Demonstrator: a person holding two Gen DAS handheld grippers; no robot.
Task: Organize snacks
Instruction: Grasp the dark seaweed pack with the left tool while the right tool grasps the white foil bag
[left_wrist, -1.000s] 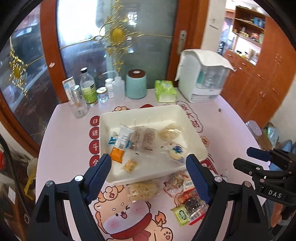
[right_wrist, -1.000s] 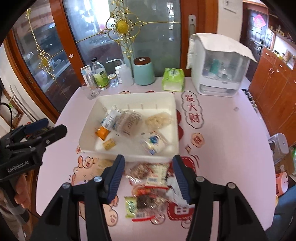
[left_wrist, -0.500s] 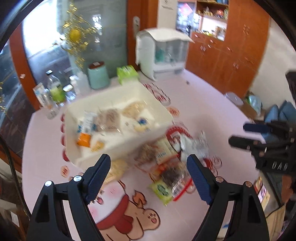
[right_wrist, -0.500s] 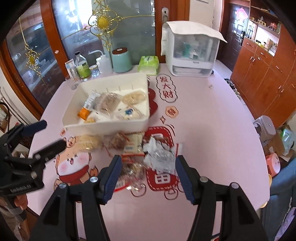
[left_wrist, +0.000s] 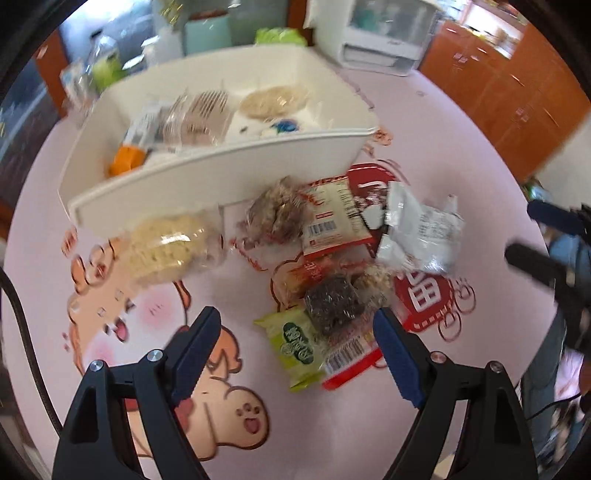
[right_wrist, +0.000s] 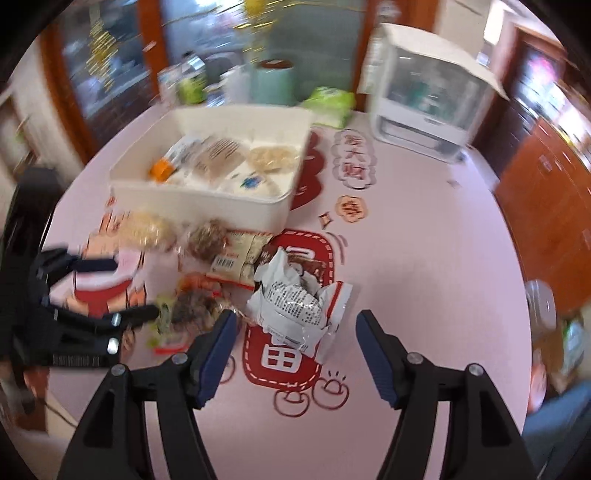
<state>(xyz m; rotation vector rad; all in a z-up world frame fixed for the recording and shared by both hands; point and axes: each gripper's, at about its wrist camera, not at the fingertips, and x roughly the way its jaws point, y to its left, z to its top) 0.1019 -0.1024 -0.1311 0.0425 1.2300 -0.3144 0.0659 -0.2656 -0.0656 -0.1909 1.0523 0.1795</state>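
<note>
Hovering over the loose pile, the left gripper (left_wrist: 295, 328) has its jaws spread wide and holds nothing; the green packet (left_wrist: 295, 343) and the dark square bar (left_wrist: 332, 302) lie just ahead of its fingertips. The right gripper (right_wrist: 295, 328) is likewise wide and empty, lined up on the crumpled silver wrapper (right_wrist: 295, 299), which rests on the pink tablecloth (right_wrist: 424, 258) near the front wall of the white bin (right_wrist: 207, 203). 5 or so snacks sit inside the bin already; roughly 7 more lie outside it, touching or overlapping each other.

These packets look light, soft and crinkly, so the film will likely slide and buckle under the pads. The silver wrapper is probably best pinched across its bunched middle; the round noodle cake (left_wrist: 170, 243) looks brittle and would want a gentle grip on the edges of its clear bag.
</note>
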